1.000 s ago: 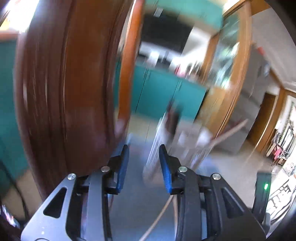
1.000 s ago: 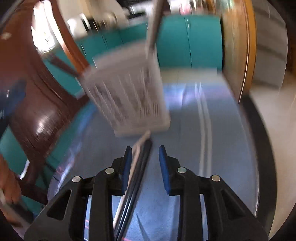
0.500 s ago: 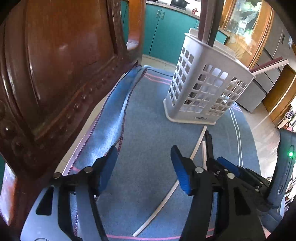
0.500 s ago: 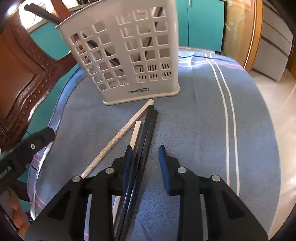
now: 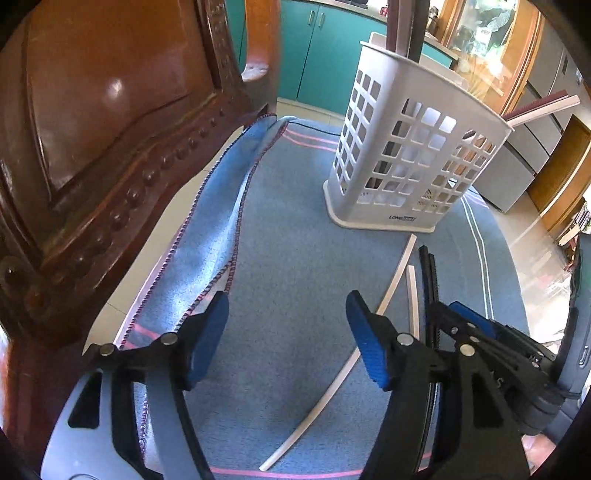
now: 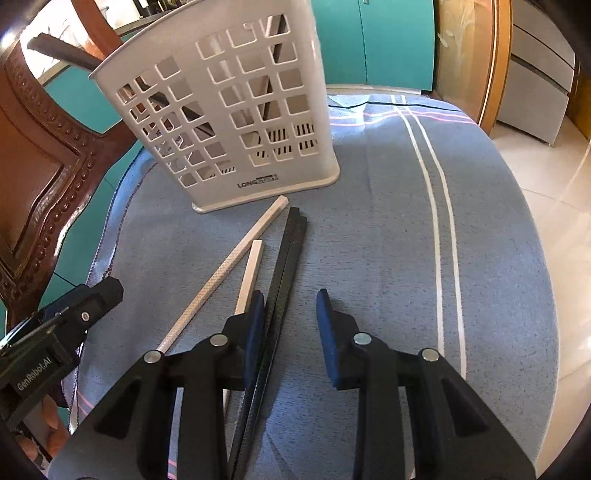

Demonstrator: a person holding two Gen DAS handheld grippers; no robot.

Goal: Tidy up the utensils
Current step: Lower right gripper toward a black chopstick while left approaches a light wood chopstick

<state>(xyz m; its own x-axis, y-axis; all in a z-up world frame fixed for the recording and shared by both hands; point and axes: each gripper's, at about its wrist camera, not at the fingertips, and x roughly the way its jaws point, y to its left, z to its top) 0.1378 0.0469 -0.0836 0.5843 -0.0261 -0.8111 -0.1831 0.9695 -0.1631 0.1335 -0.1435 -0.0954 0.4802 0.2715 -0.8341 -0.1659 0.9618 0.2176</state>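
On the blue tablecloth [image 6: 369, 221] stands a white slotted basket [image 6: 229, 110] [image 5: 406, 155] with dark sticks [image 5: 406, 29] upright in it. In front of it lie a pair of black chopsticks [image 6: 288, 266] [image 5: 430, 273] and two white chopsticks, one long [image 6: 229, 266] [image 5: 391, 284] and one short [image 6: 251, 273]. My right gripper [image 6: 291, 325] hovers low over the black pair, which runs just inside its left pad; the jaws stand apart, not pressing. My left gripper [image 5: 288, 332] is to the left with its jaws opening, and only cloth shows between them.
A carved brown wooden chair [image 5: 92, 129] stands close on the left. The cloth is folded over along that edge [image 5: 221, 221]. Teal cabinets [image 5: 314, 55] are behind. The table rounds off to the right above a tiled floor [image 6: 546, 184].
Both grippers came down and tipped toward the table. The left jaws spread much wider. The right gripper settled over the black chopsticks with the same gap.
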